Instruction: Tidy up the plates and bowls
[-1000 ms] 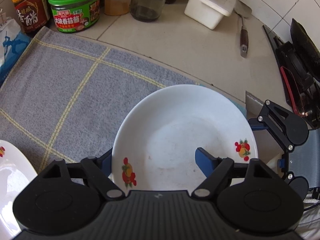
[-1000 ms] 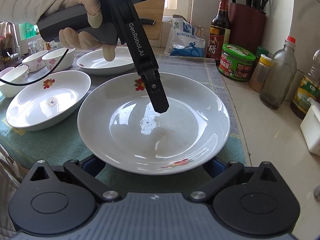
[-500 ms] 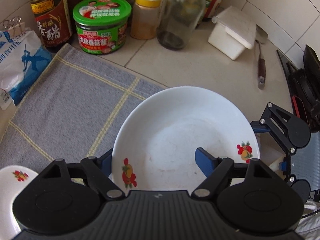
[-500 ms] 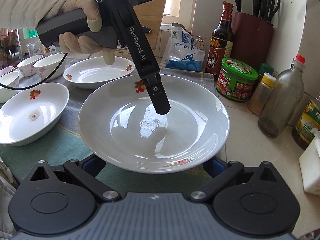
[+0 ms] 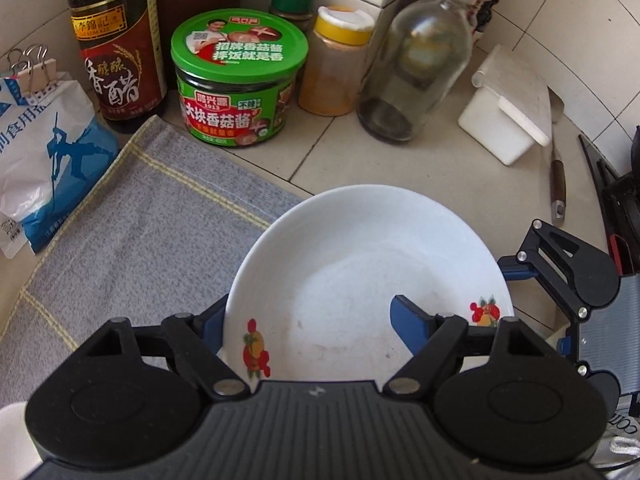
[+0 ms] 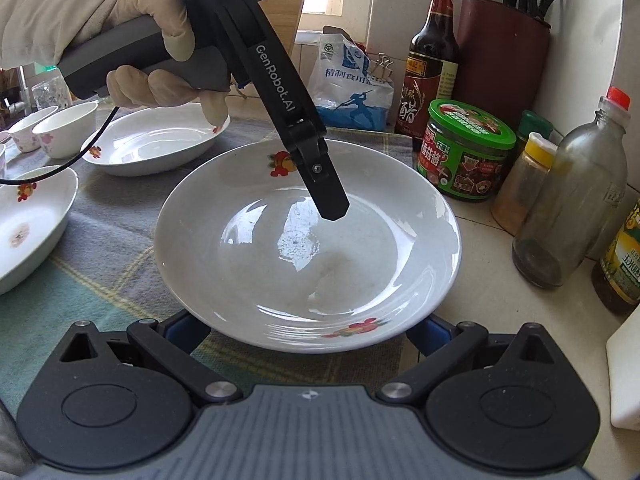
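While a white plate (image 6: 308, 240) with fruit motifs on its rim is hanging in the air above the edge of the checked cloth (image 5: 132, 216), two grippers are carrying it together. The left gripper (image 5: 308, 320) is clamping the plate's rim, one blue pad below the rim and the other inside the dish, its fingers closed as narrow as the plate wall allows. The right gripper (image 6: 308, 328) is sitting at the opposite rim with its blue pads showing on either side beneath the plate; whether they are pressing on it or only cradling it I cannot tell.

Behind the plate, another deep plate (image 6: 156, 142) is lying on the cloth, and a third plate (image 6: 28, 220) is lying at the left, separate from each other. Two small bowls (image 6: 56, 128) are standing beyond them, also unstacked. A gloved hand (image 6: 156, 60) is gripping the left tool's handle.

To the right, a green-lidded jar (image 5: 236, 88), a dark vinegar bottle (image 5: 116, 44), a glass bottle (image 5: 416, 64) and a white box (image 5: 504, 116) are crowding the tiled counter.

Judging by this, the organizing is looking early: one plate is in transit, nothing is yet stacked, and the other plates and bowls are waiting to be gathered.
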